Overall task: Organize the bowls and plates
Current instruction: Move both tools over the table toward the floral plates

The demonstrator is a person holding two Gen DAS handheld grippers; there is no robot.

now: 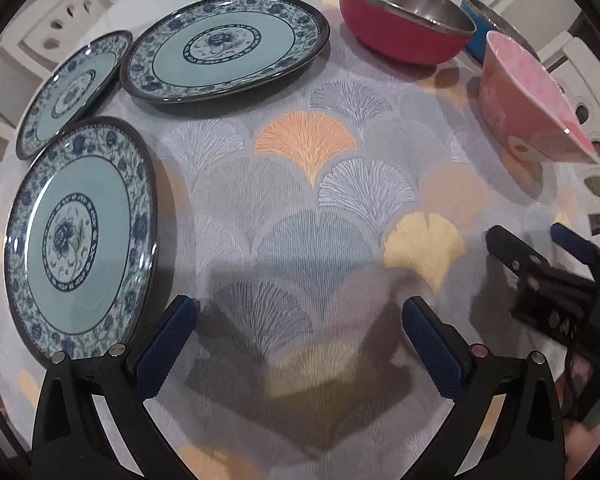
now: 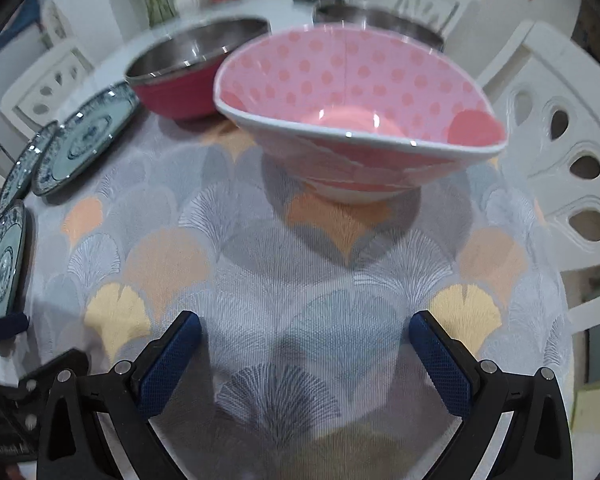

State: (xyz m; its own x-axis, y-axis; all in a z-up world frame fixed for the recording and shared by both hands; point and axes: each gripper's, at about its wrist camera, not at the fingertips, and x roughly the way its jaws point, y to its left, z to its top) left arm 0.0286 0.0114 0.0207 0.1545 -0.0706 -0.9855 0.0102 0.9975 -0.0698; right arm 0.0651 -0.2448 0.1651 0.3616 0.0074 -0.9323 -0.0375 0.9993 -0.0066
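left wrist view has the left hand-held gripper (image 1: 300, 320) hovering over a bare patch of the worktop (image 1: 300, 208), jaws spread wide with nothing between them. the cloth on it is covered in fan-shaped leaves in grey, orange and yellow. three blue floral plates sit off to the left side: the near plate (image 1: 78, 240) just beside the gripper's left finger, the small plate (image 1: 74, 92) behind it with its rim tucked slightly under the near one's edge, and the big plate (image 1: 224, 46) further back. along the far right there's a red bowl (image 1: 404, 20) with a steel inside, a blue bowl (image 1: 488, 16) peeking out behind it, and a pink bowl (image 1: 532, 96) nearest the edge. all separate, nothing stacked.

right wrist view shows the right hand-held gripper (image 2: 304, 340) also wide open and empty, pointed straight at the pink bowl (image 2: 360, 120), which stands upright on the cloth a little ahead of the fingertips, not touching. polka dots inside it. white plastic chairs (image 2: 560, 152) ring the worktop.
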